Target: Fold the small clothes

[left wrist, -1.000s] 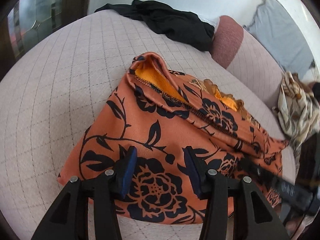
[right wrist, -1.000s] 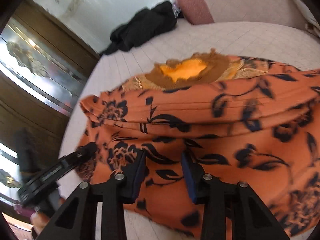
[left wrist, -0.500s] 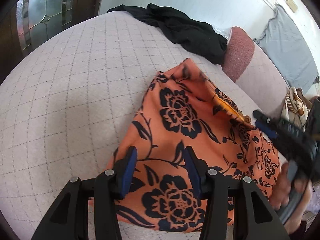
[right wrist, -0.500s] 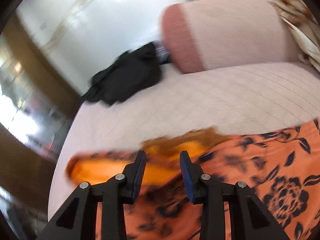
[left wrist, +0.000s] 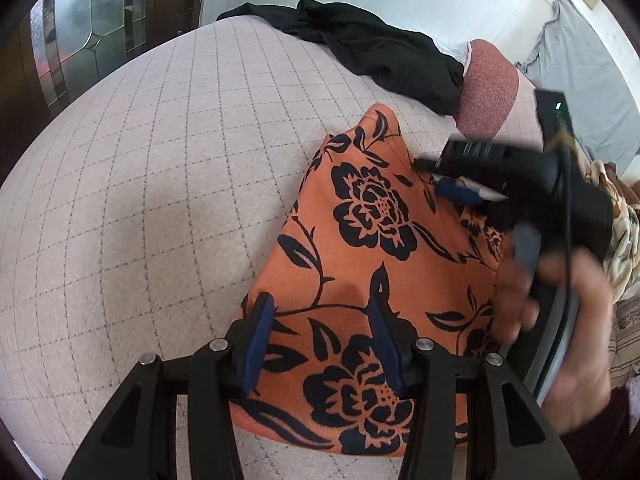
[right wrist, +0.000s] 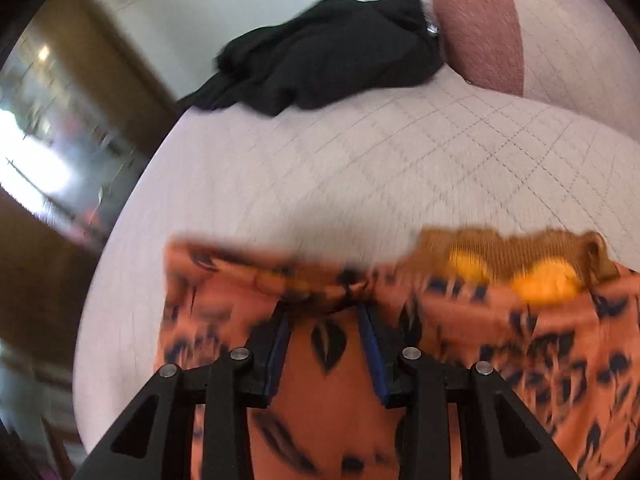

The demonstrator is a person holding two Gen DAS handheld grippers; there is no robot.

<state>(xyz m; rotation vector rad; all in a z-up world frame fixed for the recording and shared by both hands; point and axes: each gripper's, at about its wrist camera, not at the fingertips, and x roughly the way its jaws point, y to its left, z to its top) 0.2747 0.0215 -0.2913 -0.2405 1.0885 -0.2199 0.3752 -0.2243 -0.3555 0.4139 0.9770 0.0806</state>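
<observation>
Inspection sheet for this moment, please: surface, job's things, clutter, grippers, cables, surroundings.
Surface: pale quilted bed cover, grid-stitched.
Job's things: orange floral garment lying folded over on the cover; yellow lining and brown trim show at its far edge.
Clutter: black garment heaped at the far side; patterned cloth at the right.
Grippers: left gripper open over the orange garment; right gripper with jaws apart, grip unclear in the blur.
Cables: nothing seen.
Surroundings: pink bolster, white wall, glazed wooden door.

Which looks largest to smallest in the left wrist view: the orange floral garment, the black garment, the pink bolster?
1. orange floral garment, though it lies nearest the camera, which inflates it.
2. black garment, farther back.
3. pink bolster, partly hidden, so its rank is unsure.
</observation>
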